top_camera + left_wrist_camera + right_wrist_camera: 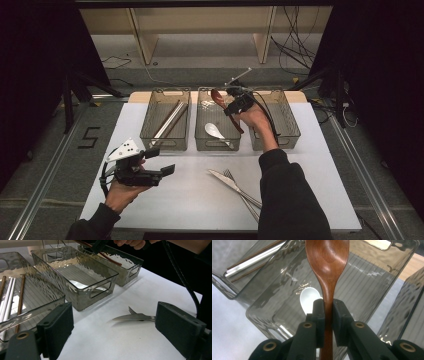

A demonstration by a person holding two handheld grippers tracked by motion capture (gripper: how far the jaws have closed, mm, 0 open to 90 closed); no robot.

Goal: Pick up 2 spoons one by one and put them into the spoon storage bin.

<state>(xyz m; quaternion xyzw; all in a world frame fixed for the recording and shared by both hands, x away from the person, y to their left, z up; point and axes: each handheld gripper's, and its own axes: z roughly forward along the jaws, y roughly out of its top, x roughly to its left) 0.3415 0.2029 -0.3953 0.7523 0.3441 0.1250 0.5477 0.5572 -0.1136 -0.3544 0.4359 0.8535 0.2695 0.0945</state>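
A brown wooden spoon (327,262) is clamped by its neck in my right gripper (328,315), which hangs over the middle clear bin (200,137); its bowl (217,96) points to the far side. A white spoon (214,130) lies in that bin below. My left gripper (159,161) stands open above the table's near left, with nothing between its pads (58,325). A knife (231,184) and a fork (245,200) lie crossed on the white table (190,200) near the front.
Three clear bins stand in a row at the back. The left bin (150,135) holds brown and white chopsticks (169,120). The right bin (290,135) sits behind my right hand. The table's front edge is close to my forearms.
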